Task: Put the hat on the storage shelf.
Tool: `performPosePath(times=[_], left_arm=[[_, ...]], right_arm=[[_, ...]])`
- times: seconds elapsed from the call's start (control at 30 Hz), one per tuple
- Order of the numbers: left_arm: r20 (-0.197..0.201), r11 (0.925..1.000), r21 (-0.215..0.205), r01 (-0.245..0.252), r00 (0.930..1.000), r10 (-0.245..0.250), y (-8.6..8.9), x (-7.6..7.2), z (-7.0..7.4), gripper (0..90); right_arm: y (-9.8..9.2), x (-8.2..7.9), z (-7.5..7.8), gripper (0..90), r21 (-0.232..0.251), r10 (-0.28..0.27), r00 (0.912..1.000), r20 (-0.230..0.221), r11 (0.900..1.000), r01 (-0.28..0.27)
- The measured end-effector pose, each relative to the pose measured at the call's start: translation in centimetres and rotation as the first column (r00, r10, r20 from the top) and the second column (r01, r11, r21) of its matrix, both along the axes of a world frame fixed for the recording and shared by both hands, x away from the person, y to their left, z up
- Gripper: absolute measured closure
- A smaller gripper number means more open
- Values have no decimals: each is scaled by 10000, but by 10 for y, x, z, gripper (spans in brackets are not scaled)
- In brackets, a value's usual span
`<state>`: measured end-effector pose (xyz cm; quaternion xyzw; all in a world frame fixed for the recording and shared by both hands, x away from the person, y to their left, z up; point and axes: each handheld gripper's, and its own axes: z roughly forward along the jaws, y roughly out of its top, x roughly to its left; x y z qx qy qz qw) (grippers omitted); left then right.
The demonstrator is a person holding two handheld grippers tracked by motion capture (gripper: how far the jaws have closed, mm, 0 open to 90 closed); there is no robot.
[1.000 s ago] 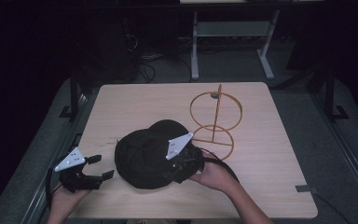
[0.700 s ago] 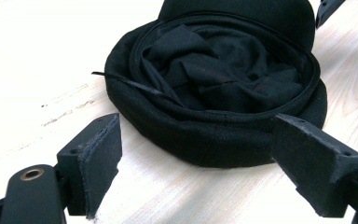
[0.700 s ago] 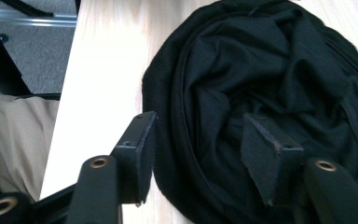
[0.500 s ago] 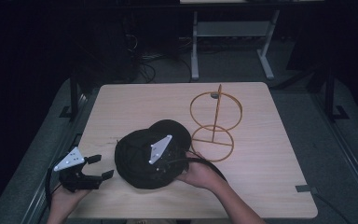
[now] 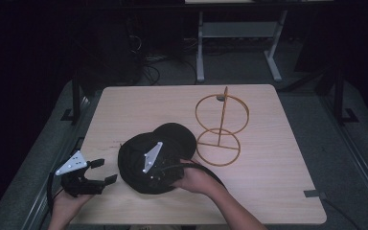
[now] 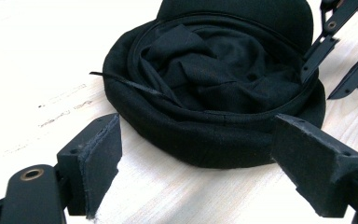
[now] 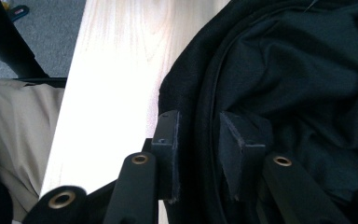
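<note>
A black cap (image 5: 133, 165) lies upside down on the wooden table (image 5: 278, 158), its lining (image 6: 214, 70) facing up. My right gripper (image 5: 149, 178) rests across the cap's near side. In the right gripper view its jaws have just been closing and straddle the cap's rim (image 7: 200, 93): one pad (image 7: 168, 140) is outside the rim, the other inside on the lining, and a narrow gap is left. My left gripper (image 5: 104, 171) hovers to the left of the cap, open and apart from it. In the left gripper view its wide-set jaws frame the cap (image 6: 205, 140).
An orange wire stand (image 5: 219, 129) with two rings stands just right of the cap. The table's near edge and the person's beige trousers (image 7: 23, 121) lie close to the right gripper. A metal frame (image 5: 235, 33) stands on the floor behind the table.
The right hand slid left across the cap, its grey plate moving from the cap's right side to its middle. The left gripper stayed where it was.
</note>
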<state>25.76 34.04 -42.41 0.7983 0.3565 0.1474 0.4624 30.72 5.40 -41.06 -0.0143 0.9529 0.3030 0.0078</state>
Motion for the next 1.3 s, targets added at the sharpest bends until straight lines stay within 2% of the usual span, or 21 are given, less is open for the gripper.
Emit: performPosePath(times=[0.27,0.4,0.67,0.73,0.8,1.0,1.2,1.3], left_arm=[[-26,10000,-6,42,10000,-42,0,0,0,161],[-10,10000,-37,44,10000,-44,0,0,0,161],[-28,9999,-21,122,9999,-122,-1,1,0,161],[-19,9999,-60,127,9999,-127,-1,1,0,161],[-18,9999,-80,108,9999,-108,0,1,0,161],[-53,9999,-146,80,10000,-81,1,1,0,161],[-37,9996,-279,22,10000,-23,1,0,0,161],[-29,9996,-286,54,10000,-55,2,0,1,162]], right_arm=[[11,2,-12,714,-567,180,9998,-101,9982,-186],[14,2,-16,729,-725,173,9998,-89,9972,-179],[17,0,-20,769,-903,206,9995,244,9957,-184],[18,-1,-20,781,-1008,65,9999,150,9949,-49],[18,0,-20,800,-956,218,9993,306,9952,-187],[15,-1,-16,812,-786,152,9997,192,9968,-137],[10,-1,-7,814,-447,48,10000,50,9990,-46],[8,-1,-1,813,-123,40,10000,59,9999,-39]])
